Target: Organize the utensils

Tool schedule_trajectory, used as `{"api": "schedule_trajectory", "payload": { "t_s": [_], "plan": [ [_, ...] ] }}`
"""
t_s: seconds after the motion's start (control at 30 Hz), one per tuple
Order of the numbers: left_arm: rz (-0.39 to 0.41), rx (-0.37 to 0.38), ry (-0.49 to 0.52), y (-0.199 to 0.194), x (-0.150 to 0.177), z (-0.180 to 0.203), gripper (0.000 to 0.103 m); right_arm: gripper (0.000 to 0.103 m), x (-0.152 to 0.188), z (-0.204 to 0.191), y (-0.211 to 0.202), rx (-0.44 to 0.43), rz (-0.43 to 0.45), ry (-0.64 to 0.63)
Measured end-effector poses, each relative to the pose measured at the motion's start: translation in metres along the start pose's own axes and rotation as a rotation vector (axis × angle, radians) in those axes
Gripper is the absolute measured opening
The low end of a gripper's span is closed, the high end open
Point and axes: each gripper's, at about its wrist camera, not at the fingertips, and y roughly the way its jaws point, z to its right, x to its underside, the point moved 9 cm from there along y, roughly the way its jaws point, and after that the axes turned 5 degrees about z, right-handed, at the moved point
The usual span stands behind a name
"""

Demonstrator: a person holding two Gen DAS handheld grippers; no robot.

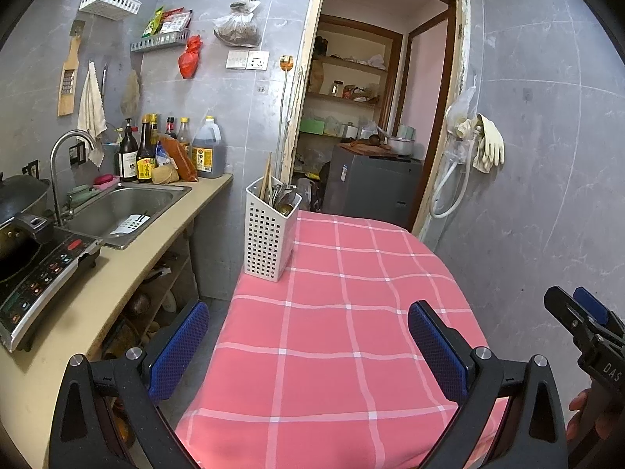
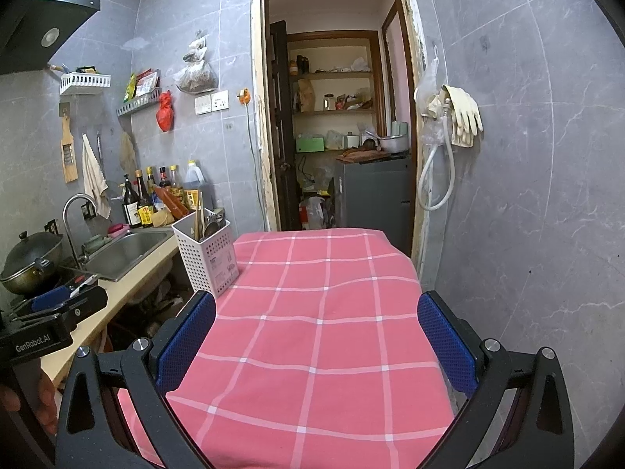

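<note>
Honestly hard to tell what's in the white perforated utensil holder (image 1: 269, 234): I can make out wooden chopsticks (image 1: 267, 179) sticking up and some metal spoons (image 1: 287, 200), but they're bunched together and mostly hidden below the rim. The holder stands upright on the far left corner of the desk, right by the counter edge. It has a sticker on its side in the right wrist view, too small to read.

My left claw (image 1: 308, 346) is wide open with nothing between its blue pads, held over the near end of the desk. My right claw (image 2: 316, 342) is the same, spread wide and holding nothing. Each claw is cut off at the frame bottom.

The desk wears a pink checked tablecloth (image 1: 343, 312) with white lines. Left of it runs a beige kitchen counter (image 1: 129, 273) with a steel sink (image 1: 125, 207), an induction cooker (image 1: 43, 273) and a dark wok (image 2: 33, 258), which is partly cut off. Sauce bottles (image 1: 144, 152) crowd the corner; their labels are too blurry for me. Grey tiled walls all round, a doorway (image 2: 336, 117) into a storeroom with shelves, and rubber gloves (image 2: 463, 117) hanging on the right wall.

Readable writing: "GenRobot.AI" on my left claw's body in the right wrist view, and "DAS" on the right one in the left wrist view.
</note>
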Motion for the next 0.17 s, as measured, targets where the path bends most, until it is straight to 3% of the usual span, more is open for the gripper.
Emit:
{"api": "schedule_trajectory", "payload": {
  "t_s": [0.17],
  "plan": [
    [-0.011, -0.001, 0.004, 0.0054, 0.001, 0.0005, 0.103, 0.102, 0.0009, 0.0036, 0.0089, -0.002, -0.018, 0.002]
  ]
}}
